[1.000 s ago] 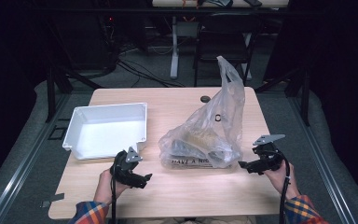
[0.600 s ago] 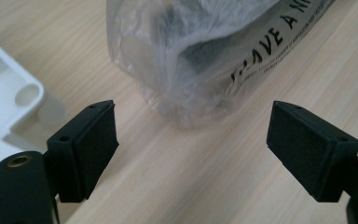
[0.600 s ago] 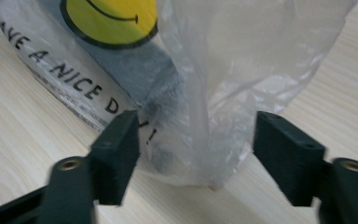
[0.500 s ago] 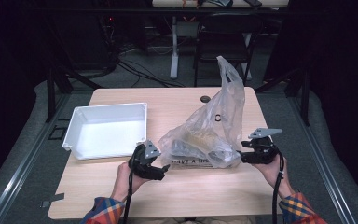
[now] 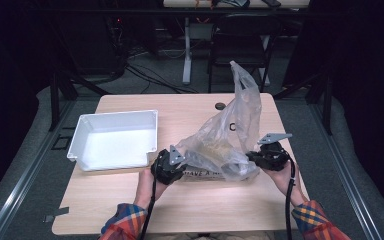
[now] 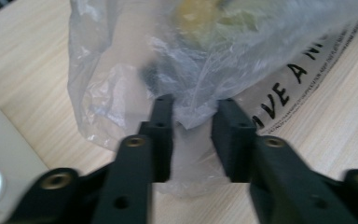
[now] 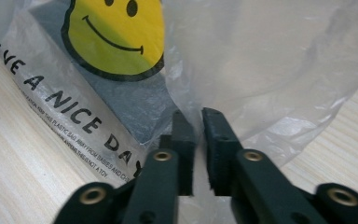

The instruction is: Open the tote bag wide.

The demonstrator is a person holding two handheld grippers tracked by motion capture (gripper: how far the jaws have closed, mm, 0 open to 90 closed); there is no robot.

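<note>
On the pale wooden table (image 5: 130, 200), the clear crinkled plastic bag (image 5: 225, 145) lies lengthwise between my grippers, mouth peaking upward, as my left gripper (image 5: 176, 167) and right gripper (image 5: 252, 159), jaws just closing, pinch its ends.

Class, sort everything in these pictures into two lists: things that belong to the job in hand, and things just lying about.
In the job: plastic bag; left gripper and right gripper, each closing on the bag's film.

Lying about: white tray; small dark disc on the table.

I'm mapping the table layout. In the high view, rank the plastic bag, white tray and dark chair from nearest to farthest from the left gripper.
1. Plastic bag: at the left gripper.
2. White tray: left of it.
3. Dark chair: beyond the table.
</note>
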